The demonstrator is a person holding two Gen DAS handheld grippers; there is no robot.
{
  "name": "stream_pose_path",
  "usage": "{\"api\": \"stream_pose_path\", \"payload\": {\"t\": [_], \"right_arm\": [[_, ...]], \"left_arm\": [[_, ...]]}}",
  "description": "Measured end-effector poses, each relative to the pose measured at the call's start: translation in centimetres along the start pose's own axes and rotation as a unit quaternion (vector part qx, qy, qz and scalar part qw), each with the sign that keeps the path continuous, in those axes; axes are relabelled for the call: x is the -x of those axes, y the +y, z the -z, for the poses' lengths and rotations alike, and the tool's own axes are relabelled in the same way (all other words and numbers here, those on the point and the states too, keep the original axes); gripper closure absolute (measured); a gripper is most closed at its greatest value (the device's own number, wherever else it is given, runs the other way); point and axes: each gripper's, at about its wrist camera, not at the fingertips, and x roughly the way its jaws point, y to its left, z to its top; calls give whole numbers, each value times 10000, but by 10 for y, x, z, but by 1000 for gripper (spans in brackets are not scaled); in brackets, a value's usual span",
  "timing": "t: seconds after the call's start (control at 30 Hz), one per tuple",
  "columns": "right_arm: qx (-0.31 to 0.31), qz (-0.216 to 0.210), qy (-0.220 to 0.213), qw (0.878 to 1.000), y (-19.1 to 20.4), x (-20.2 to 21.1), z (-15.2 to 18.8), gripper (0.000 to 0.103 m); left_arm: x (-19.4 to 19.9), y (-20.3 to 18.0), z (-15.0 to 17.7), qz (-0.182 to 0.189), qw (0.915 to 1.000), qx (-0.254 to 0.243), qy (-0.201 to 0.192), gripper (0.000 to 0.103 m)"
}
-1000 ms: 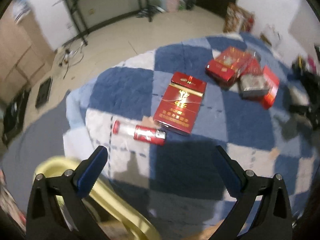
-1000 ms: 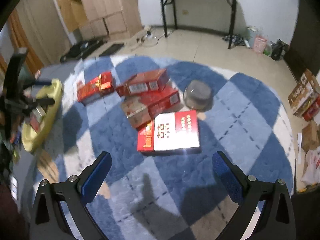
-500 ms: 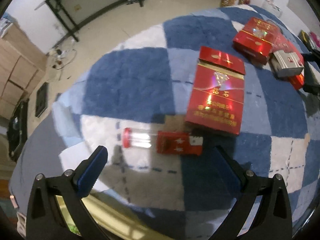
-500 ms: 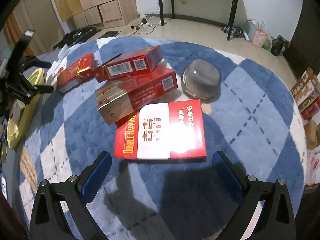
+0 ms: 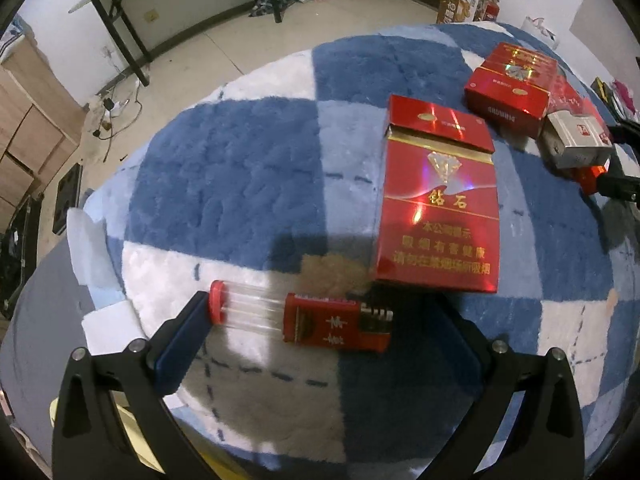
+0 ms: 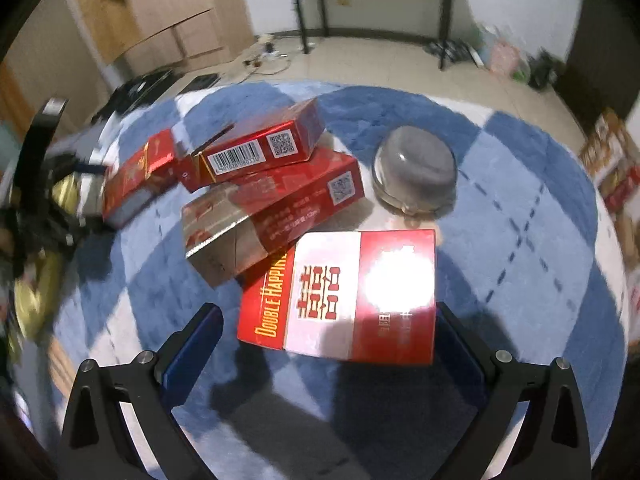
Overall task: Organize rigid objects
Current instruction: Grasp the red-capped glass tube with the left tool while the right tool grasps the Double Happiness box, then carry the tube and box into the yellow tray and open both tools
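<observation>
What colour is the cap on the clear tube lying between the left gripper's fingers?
Red. The cap shows best in the left wrist view.

We see the left gripper [image 5: 320, 344] spread wide over a red-capped clear tube [image 5: 298, 318] lying on the checked rug [image 5: 240, 184], left pad [image 5: 180, 344] touching its cap; large red carton [image 5: 438, 200] just beyond.

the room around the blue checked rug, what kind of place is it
Most likely a spare or storage room in a home, not a kitchen or shop. A plush blue checked rug lies on a bare tiled floor, with a black folding table against the wall and stacked cardboard boxes in the corner.
</observation>
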Motion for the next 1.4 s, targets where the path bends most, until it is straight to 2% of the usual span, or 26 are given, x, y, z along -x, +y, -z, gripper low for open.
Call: {"api": "stream_pose_path", "payload": {"t": [0.07,0.17,0.27,0.3,0.33,0.5,0.7,0.8,0.9,1.0,1.13,1.27,1.33,1.4], "right_arm": [[-92,-5,17,10000,3,-2,-1,0],[55,256,159,9995,11,-13,-3,0],[162,448,200,9987,18,-18,-5,1],[187,516,198,9983,18,-17,-6,4],[220,618,176,9977,18,-16,-6,12],[352,564,148,9977,12,-3,1,13],[295,747,97,9967,-15,29,22,13],[289,835,-73,9961,-21,52,30,13],[349,719,-346,9962,-9,77,28,13],[738,523,-609,9940,24,99,21,13],[1449,-2,-908,9853,101,122,13,13],[1945,-649,-926,9744,187,132,9,13],[2253,-858,-886,9665,226,132,10,13],[2521,-1053,-825,9584,266,130,13,13]], "left_arm": [[2,-1,2,54,10000,47,13,6],[7,-3,4,137,9997,173,-44,20],[10,-8,7,44,9994,332,-110,20],[11,-9,8,25,9991,394,-131,20],[13,-9,9,-2,9988,468,-159,20],[32,-12,17,-45,9965,795,-250,20],[75,-9,30,-145,9939,930,-578,20],[104,3,42,-293,9893,1210,-765,20],[128,22,52,-311,9834,1535,-915,20],[162,44,73,-371,9730,1955,-1171,20],[201,90,109,-586,9534,2614,-1390,20],[213,129,147,-785,9312,3250,-1451,20],[211,140,163,-816,9248,3446,-1388,20],[205,146,178,-841,9230,3529,-1282,20]]}}
